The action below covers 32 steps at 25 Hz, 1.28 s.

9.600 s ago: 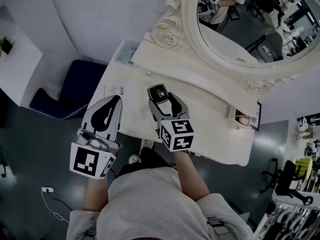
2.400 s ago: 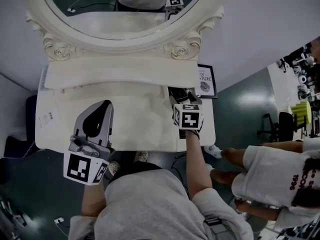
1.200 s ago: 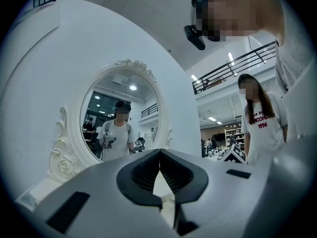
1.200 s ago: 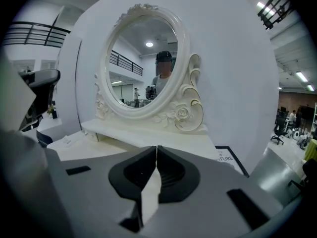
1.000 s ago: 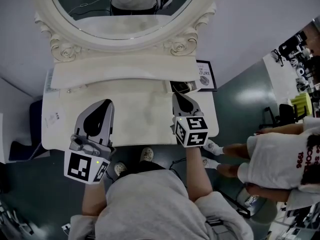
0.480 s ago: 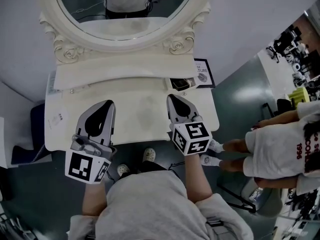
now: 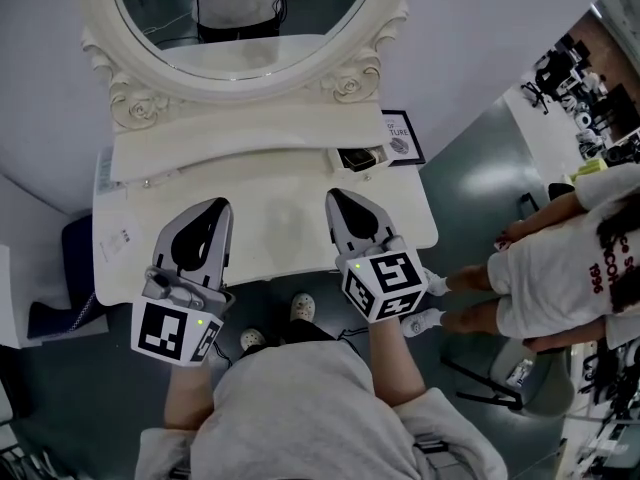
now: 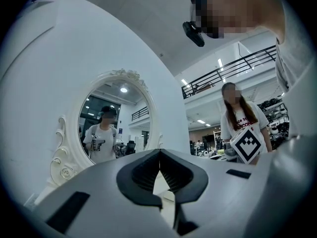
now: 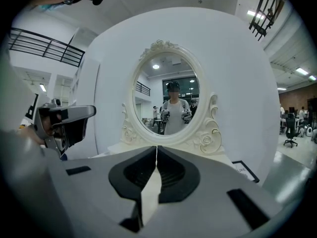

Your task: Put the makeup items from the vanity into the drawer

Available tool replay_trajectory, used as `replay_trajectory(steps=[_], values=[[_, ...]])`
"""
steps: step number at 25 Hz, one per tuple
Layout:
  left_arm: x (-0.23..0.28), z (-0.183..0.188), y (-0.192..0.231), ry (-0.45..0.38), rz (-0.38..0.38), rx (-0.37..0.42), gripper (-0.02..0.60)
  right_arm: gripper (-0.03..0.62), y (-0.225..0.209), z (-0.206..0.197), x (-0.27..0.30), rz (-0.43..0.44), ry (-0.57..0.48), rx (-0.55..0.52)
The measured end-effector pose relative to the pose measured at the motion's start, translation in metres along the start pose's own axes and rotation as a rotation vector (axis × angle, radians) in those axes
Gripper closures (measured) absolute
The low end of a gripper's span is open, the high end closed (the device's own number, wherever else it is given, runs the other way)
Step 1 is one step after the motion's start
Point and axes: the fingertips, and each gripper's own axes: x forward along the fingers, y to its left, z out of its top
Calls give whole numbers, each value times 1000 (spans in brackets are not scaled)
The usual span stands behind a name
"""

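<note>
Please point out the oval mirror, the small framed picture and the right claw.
oval mirror (image 7: 245, 8): head view, on the glass.
framed picture (image 7: 398, 136): head view, on its white printed sheet.
right claw (image 7: 334, 196): head view, at its closed tips.

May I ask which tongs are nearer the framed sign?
Right. The right tongs are just short of the framed sign; the left tongs are well to its left.

The black makeup case (image 7: 360, 158) that the right gripper (image 7: 337, 199) carried above the table (image 7: 275, 223) earlier now lies in the small drawer (image 7: 343, 155) beside the framed card (image 7: 398, 135). The right gripper has drawn back from that rear corner toward the table's front edge, its jaws together with nothing between them.
</note>
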Motion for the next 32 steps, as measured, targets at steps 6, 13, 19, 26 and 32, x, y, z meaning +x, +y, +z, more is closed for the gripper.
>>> replay_trajectory(steps=[6,13,19,26,32], values=[[-10,5,0,-11,-16,2,566,569,18,17,-15,3,-61,-12],[-22,5,2,1,-18,-1,566,569,35,28,-29,5,-113,-30],[-32,6,3,14,-13,-3,566,569,47,34,-40,15,-142,-39],[-45,8,2,17,-8,5,566,569,61,42,-53,26,-186,-59],[-54,9,1,19,-5,12,566,569,69,46,-63,26,-211,-68]])
